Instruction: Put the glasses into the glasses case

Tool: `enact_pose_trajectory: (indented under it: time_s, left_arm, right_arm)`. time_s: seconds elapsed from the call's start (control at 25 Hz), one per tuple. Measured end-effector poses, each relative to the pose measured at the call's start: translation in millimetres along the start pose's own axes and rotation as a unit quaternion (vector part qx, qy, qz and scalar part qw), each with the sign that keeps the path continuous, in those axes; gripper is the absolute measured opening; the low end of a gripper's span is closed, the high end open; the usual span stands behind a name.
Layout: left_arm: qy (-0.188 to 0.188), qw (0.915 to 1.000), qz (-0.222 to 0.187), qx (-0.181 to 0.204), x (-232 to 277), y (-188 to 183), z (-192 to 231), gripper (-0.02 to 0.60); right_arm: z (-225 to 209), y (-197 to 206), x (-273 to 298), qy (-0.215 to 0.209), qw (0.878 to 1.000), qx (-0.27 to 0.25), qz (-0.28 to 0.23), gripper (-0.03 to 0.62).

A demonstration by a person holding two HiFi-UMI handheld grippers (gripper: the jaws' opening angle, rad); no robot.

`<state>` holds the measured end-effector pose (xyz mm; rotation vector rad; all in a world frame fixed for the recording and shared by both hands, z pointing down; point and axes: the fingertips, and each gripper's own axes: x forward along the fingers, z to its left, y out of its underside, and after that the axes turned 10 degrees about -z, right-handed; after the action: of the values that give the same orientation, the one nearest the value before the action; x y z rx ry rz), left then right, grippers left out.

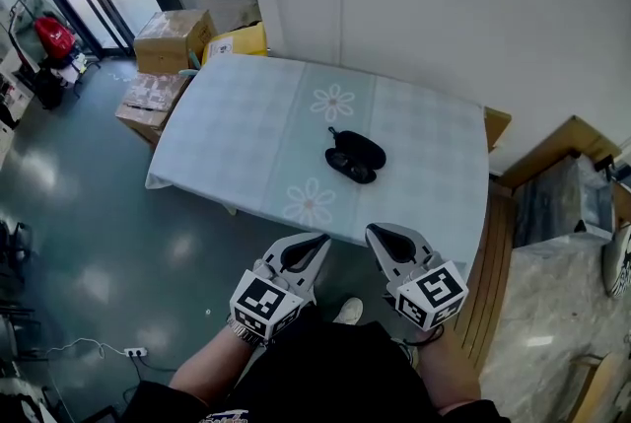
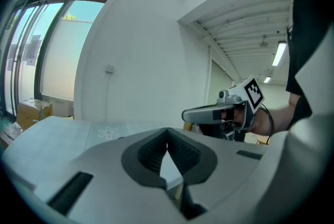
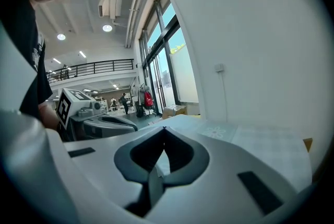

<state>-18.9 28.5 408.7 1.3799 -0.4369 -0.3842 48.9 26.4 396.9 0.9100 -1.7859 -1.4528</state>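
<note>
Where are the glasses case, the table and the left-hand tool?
glasses case (image 1: 361,152), head view, middle of its dark body.
table (image 1: 237,130), head view, bare tablecloth.
left tool (image 1: 321,240), head view, between its fingertips.

Glasses and case indistinguishably small

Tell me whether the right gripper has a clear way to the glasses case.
Probably yes: the right gripper, jaws together and empty, hangs by the near edge of the table, and only bare cloth lies between it and the glasses case.
</note>
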Motion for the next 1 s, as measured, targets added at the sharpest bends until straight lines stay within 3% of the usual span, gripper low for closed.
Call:
enact_pose_trajectory:
  time_s: [0.56, 1.0]
  left_arm:
    - [-0.026, 0.9996, -0.008, 0.003, -8, -2, -7, 0.028]
    - [-0.025, 0.9996, -0.008, 0.007, -10, -1, -9, 0.028]
  right_arm:
    - [7, 1, -3, -0.025, 1.000, -0.003, 0.001, 0.023]
    - [8, 1, -3, -0.029, 1.000, -0.004, 0.001, 0.023]
